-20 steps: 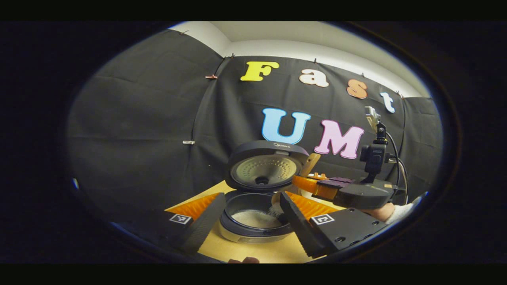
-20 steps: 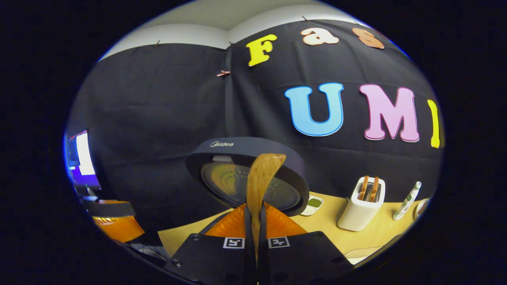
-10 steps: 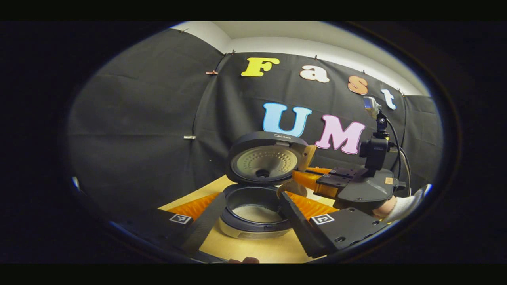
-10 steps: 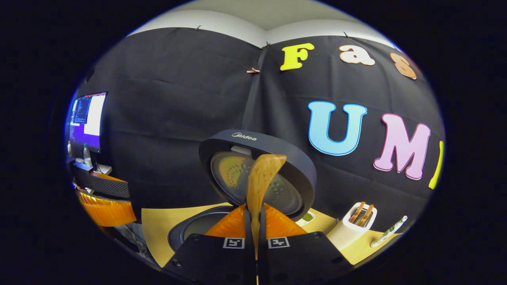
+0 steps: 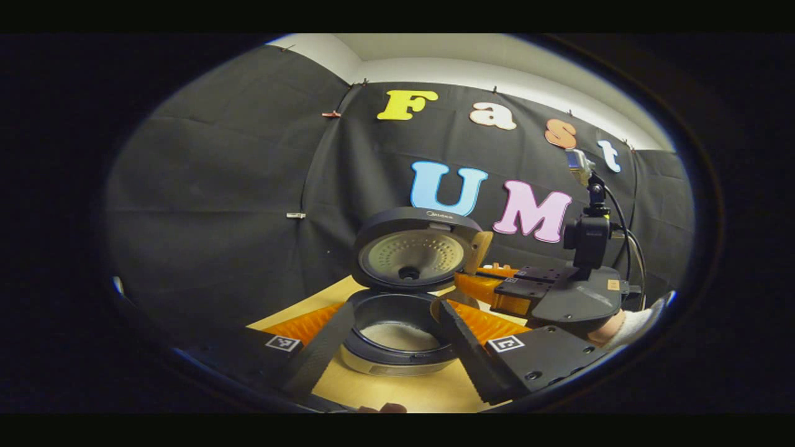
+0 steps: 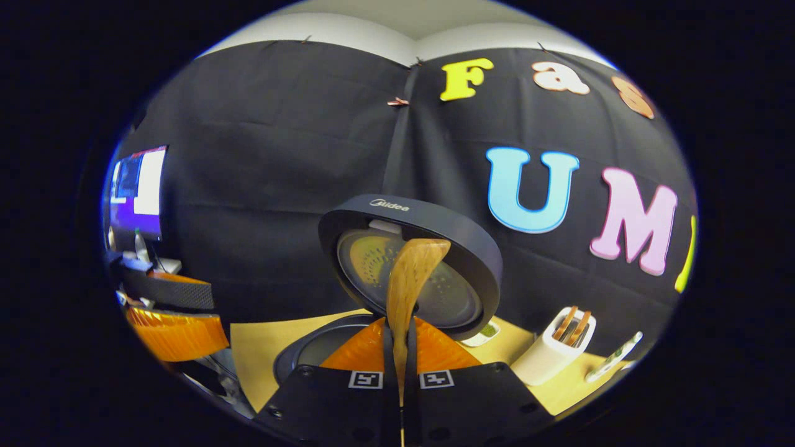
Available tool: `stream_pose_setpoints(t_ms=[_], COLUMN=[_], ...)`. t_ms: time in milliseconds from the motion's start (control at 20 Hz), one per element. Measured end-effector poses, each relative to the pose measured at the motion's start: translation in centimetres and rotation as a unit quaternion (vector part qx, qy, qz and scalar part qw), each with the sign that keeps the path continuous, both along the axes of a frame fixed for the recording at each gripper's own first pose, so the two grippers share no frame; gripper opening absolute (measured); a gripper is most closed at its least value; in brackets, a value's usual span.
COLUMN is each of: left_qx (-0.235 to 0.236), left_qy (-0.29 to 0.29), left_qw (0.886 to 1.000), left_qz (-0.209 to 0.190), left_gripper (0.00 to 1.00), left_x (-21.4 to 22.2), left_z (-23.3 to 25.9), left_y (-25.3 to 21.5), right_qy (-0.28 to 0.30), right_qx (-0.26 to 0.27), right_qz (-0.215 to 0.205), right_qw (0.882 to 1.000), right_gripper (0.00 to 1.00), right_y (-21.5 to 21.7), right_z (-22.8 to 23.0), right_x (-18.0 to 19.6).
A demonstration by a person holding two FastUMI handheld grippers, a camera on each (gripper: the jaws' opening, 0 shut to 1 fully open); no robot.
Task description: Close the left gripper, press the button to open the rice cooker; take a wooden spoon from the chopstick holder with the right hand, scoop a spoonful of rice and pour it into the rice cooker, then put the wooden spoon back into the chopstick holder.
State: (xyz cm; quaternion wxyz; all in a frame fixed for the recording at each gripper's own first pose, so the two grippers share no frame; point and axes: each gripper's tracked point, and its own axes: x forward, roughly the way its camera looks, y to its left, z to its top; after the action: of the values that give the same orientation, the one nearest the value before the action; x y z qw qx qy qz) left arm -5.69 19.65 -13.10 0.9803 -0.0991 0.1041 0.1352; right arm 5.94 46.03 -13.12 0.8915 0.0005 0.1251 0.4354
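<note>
The rice cooker stands open, its lid upright and its pot holding white rice. My left gripper is open in front of the pot, one finger on each side of it in the left gripper view. My right gripper is shut on the wooden spoon, whose bowl points up in front of the lid. In the left gripper view the right gripper hovers by the pot's right rim, with the spoon against the lid's edge. The white chopstick holder holds two wooden utensils.
The wooden table carries the cooker. A small dish with green contents and a white tube lie near the holder. The left gripper shows at the left. A monitor glows far left. A hand holds the right gripper.
The right gripper lifted from the pot and levelled out, raising the spoon beside the lid after rice fell into the pot. The left gripper stayed nearly still.
</note>
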Motion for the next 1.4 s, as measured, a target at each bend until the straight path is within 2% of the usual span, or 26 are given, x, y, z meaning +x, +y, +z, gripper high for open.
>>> stream_pose_setpoints(t_ms=[250, 400, 450, 500, 550, 650, 700, 750, 950, 1100, 1150, 1200, 1350, 1400], left_qx=[0.010, 0.019, 0.021, 0.024, 0.025, 0.027, 0.030, 0.033, 0.040, 0.040, 0.042, 0.043, 0.040, 0.041], left_qy=[-0.002, -0.006, -0.008, -0.010, -0.012, -0.016, -0.018, -0.020, -0.027, -0.031, -0.032, -0.033, -0.034, -0.034], left_qw=[1.000, 1.000, 1.000, 1.000, 1.000, 0.999, 0.999, 0.999, 0.998, 0.997, 0.997, 0.996, 0.995, 0.995], left_qz=[0.001, -0.002, -0.004, -0.006, -0.010, -0.014, -0.018, -0.022, -0.042, -0.058, -0.064, -0.070, -0.080, -0.080], left_gripper=[0.94, 0.94, 0.98, 0.94, 0.98, 0.94, 0.98, 0.94, 0.94, 0.94, 0.90, 0.94, 0.94, 0.98], left_x=[-0.4, -0.3, -0.2, -0.1, 0.0, 0.3, 0.5, 0.7, 1.6, 2.3, 2.5, 2.8, 3.4, 3.6], left_z=[0.8, 1.7, 1.8, 2.1, 2.4, 2.9, 3.2, 3.5, 4.3, 4.7, 4.8, 4.9, 5.0, 5.2], left_y=[-0.7, -1.4, -1.7, -2.1, -2.5, -3.4, -3.9, -4.5, -7.2, -9.7, -10.5, -11.3, -13.3, -13.9], right_qy=[0.068, 0.109, 0.119, 0.127, 0.135, 0.137, 0.133, 0.125, 0.126, 0.106, 0.103, 0.100, 0.092, 0.097], right_qx=[0.062, 0.110, 0.126, 0.138, 0.153, 0.168, 0.172, 0.174, 0.189, 0.178, 0.176, 0.175, 0.157, 0.153], right_qz=[-0.062, -0.101, -0.110, -0.119, -0.132, -0.159, -0.170, -0.181, -0.230, -0.283, -0.297, -0.312, -0.358, -0.370], right_qw=[0.994, 0.983, 0.979, 0.975, 0.970, 0.963, 0.961, 0.960, 0.946, 0.937, 0.933, 0.928, 0.916, 0.911], right_gripper=[0.07, 0.07, 0.07, 0.07, 0.07, 0.07, 0.07, 0.06, 0.07, 0.06, 0.07, 0.07, 0.07, 0.12], right_y=[-2.5, -5.5, -6.6, -7.7, -9.2, -12.4, -14.0, -15.7, -23.0, -29.6, -31.7, -33.7, -40.0, -41.8], right_z=[2.1, 4.2, 5.0, 5.7, 6.4, 7.5, 8.1, 8.5, 9.4, 8.9, 8.7, 8.4, 6.8, 6.0], right_x=[1.3, 2.1, 2.2, 2.3, 2.5, 2.9, 3.1, 3.2, 3.5, 4.1, 4.1, 4.2, 4.8, 4.9])
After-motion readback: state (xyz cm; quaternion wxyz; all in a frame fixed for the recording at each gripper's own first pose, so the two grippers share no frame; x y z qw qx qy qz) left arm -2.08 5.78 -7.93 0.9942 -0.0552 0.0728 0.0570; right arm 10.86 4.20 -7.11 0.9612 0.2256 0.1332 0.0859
